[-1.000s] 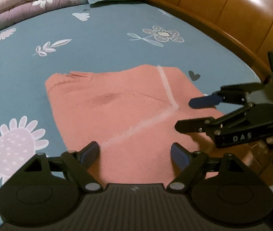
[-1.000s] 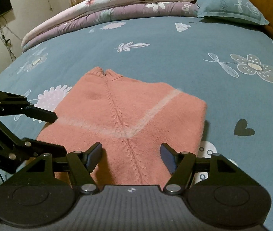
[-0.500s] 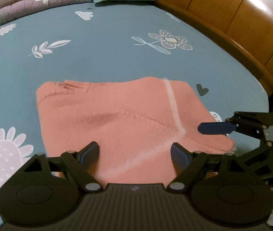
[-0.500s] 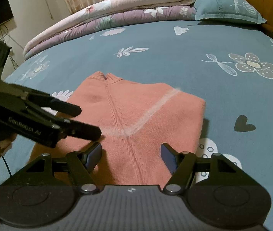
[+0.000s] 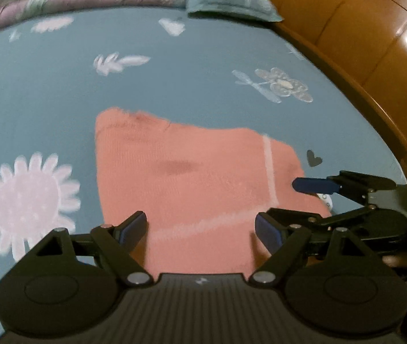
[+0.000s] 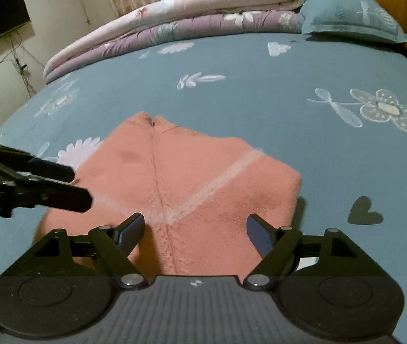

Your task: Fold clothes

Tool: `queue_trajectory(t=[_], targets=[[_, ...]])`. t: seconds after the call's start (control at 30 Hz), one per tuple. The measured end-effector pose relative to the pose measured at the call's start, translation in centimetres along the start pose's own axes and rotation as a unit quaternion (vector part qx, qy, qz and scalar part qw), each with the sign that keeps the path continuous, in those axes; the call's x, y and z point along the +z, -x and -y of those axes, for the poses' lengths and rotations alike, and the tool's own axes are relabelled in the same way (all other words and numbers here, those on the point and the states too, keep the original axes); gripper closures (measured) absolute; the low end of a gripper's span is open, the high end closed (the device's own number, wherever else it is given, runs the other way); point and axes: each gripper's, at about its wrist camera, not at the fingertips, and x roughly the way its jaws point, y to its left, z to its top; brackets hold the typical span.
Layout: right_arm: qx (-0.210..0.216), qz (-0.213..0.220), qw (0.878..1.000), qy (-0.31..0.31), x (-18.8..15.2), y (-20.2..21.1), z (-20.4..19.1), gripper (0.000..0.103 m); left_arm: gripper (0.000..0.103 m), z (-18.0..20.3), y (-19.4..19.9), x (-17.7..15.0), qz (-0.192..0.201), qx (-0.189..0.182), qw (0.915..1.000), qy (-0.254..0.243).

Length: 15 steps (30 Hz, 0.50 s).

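A salmon-pink knitted sweater (image 5: pixel 197 177) with a pale stripe lies folded flat on the blue flowered bed sheet (image 5: pixel 174 91). My left gripper (image 5: pixel 200 225) hovers open over its near edge, nothing pressed between the pads. My right gripper (image 5: pixel 283 199) comes in from the right over the sweater's right corner. In the right wrist view the sweater (image 6: pixel 192 177) lies ahead, and the right gripper (image 6: pixel 195 223) is opening its jaws above the near hem, gripping nothing. The left gripper (image 6: pixel 80 186) reaches in from the left over the sweater's left edge.
Folded quilts (image 6: pixel 189 8) and a blue pillow (image 6: pixel 352 20) lie at the far end of the bed. A wooden headboard (image 5: pixel 361 43) runs along the right side. A dark screen (image 6: pixel 0 14) hangs on the wall at far left, beyond the bed's edge.
The right gripper's jaws stand wider than before. The left gripper has rolled and drawn back a little toward the sweater's left edge. The sweater has not shifted.
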Motion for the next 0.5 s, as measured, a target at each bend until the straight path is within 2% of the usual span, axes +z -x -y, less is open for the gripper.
queue_trajectory(t=[0.13, 0.3, 0.5], targets=[[0.007, -0.002, 1.0, 0.013, -0.1, 0.3, -0.3, 0.013, 0.02, -0.3, 1.1, -0.1, 0.008, 0.013, 0.9996, 0.024], [0.011, 0.004, 1.0, -0.008, -0.1, 2.0, -0.1, 0.011, 0.02, -1.2, 3.1, 0.0, 0.03, 0.028, 0.9984, 0.04], [0.008, 0.003, 0.999, -0.043, 0.3, 2.1, -0.1, 0.009, 0.02, -4.8, 2.9, -1.1, 0.025, 0.003, 0.995, 0.097]])
